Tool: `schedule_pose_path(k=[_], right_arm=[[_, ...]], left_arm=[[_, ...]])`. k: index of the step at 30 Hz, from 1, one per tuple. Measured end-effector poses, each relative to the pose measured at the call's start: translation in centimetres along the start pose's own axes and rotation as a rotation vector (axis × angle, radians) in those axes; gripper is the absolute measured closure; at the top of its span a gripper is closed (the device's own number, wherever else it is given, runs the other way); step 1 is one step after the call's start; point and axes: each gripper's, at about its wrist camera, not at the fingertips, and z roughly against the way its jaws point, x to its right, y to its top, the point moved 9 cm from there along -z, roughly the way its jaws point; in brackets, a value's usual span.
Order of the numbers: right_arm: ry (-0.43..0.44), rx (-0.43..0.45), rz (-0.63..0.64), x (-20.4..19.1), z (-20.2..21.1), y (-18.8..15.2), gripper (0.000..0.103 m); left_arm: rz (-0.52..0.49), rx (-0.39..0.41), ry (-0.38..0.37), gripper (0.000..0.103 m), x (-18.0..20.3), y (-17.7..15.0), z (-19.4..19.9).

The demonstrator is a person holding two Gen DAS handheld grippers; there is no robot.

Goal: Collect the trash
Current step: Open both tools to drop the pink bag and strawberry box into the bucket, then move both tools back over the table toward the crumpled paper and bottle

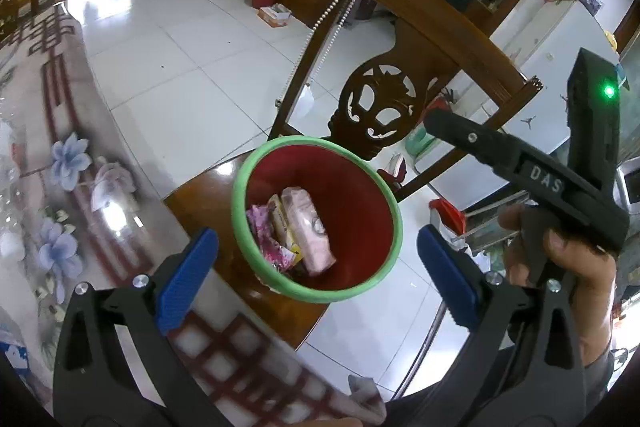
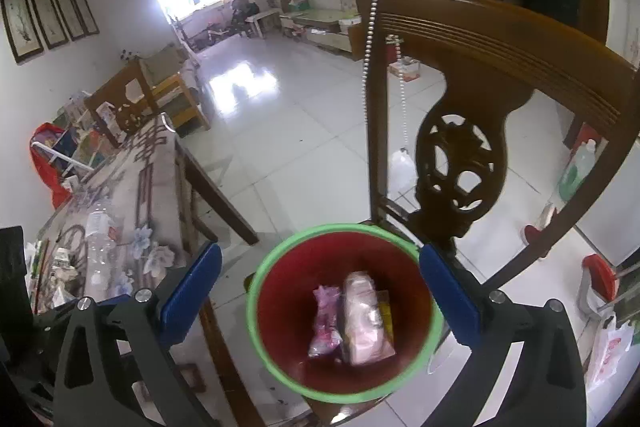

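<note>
Both our left gripper [image 1: 316,271] and right gripper [image 2: 320,291] have jaws wide apart, holding nothing. The pink tissue pack [image 2: 366,323] in the red bin [image 2: 280,291] looks soft and light; we'd pinch its middle.

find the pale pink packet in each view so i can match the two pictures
Left wrist view: pale pink packet lies in the red bin, centre, slightly low.
Right wrist view: pale pink packet lies in the same bin, lower centre.
Shared landmark: the carved wooden chair back behind the bin.
</note>
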Motion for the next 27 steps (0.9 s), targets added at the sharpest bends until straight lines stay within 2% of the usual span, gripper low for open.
schedule_pose_path(k=[6, 12, 20, 27], right_arm=[[0.027, -0.004, 0.055, -3.4, 0.1, -0.5, 0.008], [0.072, -0.002, 0.143, -8.9, 0.4, -1.7, 0.008], [0.123, -0.021, 0.251, -15.5, 0.3, -3.7, 0.008], [0.187, -0.035, 0.334, -22.2, 0.0, -5.0, 0.008]], left_arm=[[0.039, 0.053, 0.045, 0.005, -2.3, -0.7, 3.6], [0.099, 0.117, 0.098, 0.005, -5.1, -1.8, 7.8], [0.182, 0.185, 0.187, 0.005, -10.7, -4.4, 14.5], [0.247, 0.202, 0.251, 0.005, -15.1, -7.5, 18.7]])
